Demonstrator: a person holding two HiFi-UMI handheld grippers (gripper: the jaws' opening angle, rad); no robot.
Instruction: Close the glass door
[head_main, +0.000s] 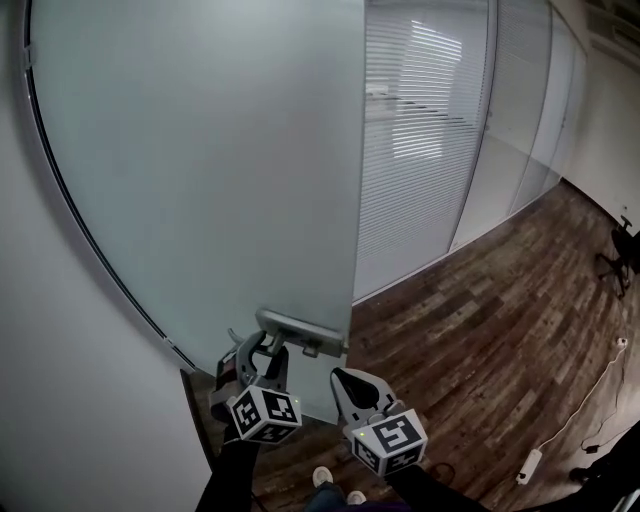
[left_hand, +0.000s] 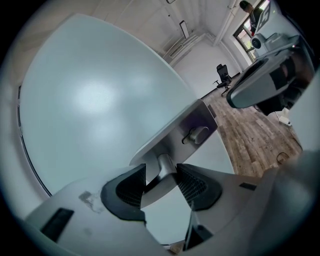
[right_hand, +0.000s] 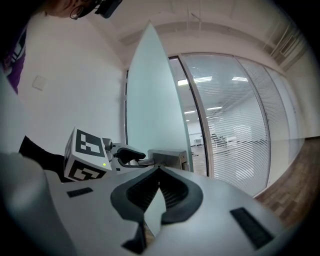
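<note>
The frosted glass door (head_main: 200, 150) stands ajar, with its free edge toward the middle of the head view. A metal lever handle (head_main: 300, 333) sits low on that edge. My left gripper (head_main: 262, 350) is shut on the handle's lever (left_hand: 161, 172), which lies between the two pads just below the handle plate (left_hand: 187, 131). My right gripper (head_main: 350, 385) hangs to the right of the door edge, shut with nothing in it. In the right gripper view its jaw tips (right_hand: 159, 172) meet, with the door (right_hand: 150, 100) and the left gripper (right_hand: 127, 155) beyond.
A white wall (head_main: 60, 380) lies left of the door. Glass partitions with blinds (head_main: 430, 120) run along the back right. The wooden floor (head_main: 480, 340) carries an office chair (head_main: 620, 255) and a power strip with its cable (head_main: 530, 462). The person's shoes (head_main: 335, 485) are below.
</note>
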